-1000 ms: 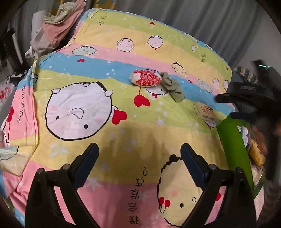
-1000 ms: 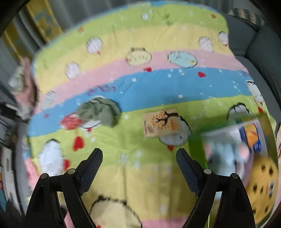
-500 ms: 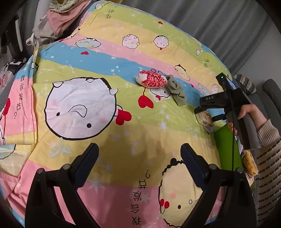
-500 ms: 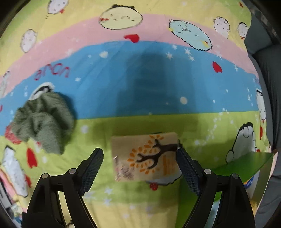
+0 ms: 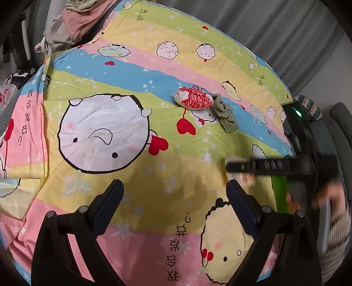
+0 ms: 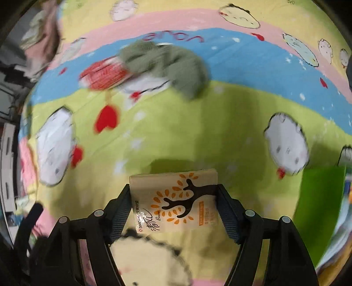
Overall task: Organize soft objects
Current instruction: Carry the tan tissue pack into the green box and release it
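Observation:
My right gripper [image 6: 173, 209] is shut on a beige tissue pack [image 6: 176, 200] with an orange tree print, held just above the striped cartoon bedsheet [image 6: 198, 132]. A green fuzzy cloth [image 6: 169, 63] and a red-and-white pouch [image 6: 103, 74] lie together further back; in the left wrist view the cloth [image 5: 225, 112] lies right of the pouch [image 5: 194, 100]. My left gripper [image 5: 175, 204] is open and empty above the sheet [image 5: 154, 176]. The right gripper shows blurred at the right of the left wrist view [image 5: 237, 167].
A green box [image 6: 321, 204] with soft toys inside stands at the right edge of the bed; it also shows in the left wrist view [image 5: 280, 193]. Piled pink and beige clothes [image 5: 85, 17] lie beyond the bed's far left corner. Grey curtains [image 5: 286, 33] hang behind.
My right gripper came down over the tissue pack, closed on it and lifted it slightly. The left gripper stayed open and nearly still.

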A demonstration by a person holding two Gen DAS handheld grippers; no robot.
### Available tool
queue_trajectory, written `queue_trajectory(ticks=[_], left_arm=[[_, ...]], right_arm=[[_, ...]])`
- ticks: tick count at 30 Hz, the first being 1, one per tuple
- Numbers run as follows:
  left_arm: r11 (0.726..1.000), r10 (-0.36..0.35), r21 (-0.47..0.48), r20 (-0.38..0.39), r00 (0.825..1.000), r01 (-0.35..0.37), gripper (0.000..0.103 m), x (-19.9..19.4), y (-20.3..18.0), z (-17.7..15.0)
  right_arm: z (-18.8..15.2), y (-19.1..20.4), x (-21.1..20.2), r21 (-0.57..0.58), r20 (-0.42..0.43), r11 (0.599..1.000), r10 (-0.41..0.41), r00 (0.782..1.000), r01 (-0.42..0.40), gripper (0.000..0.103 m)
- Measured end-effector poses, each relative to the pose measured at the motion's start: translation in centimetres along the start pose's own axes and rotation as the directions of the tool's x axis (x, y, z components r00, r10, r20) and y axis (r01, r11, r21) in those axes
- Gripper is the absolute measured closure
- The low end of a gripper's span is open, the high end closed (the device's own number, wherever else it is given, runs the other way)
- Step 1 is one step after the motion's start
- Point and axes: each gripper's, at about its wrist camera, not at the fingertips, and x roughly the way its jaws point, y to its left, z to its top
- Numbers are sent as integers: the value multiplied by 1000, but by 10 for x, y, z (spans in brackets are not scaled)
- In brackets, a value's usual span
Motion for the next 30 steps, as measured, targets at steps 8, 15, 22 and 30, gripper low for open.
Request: queue_trajectory(ticks=[8,15,22,30], left_arm=[[999,-30,9,-30,999,31,9,8,-5,-3],[983,-150,87,-131,980,162,43,46,-41,-12],[962,-194,158,-188,963,225,67,75,-67,-20],[950,-201,215,-131,971,226,69,54,-78,-24]], right_arm=[[-64,-18,-28,78,168,976,189,968,-204,20],[-59,-42,-29,168,275,939,246,929,-299,43],[-48,-47,-1,204,243,917,291,925,-342,50],[-60,-51,-1,243,269,881,340,901,-405,53]])
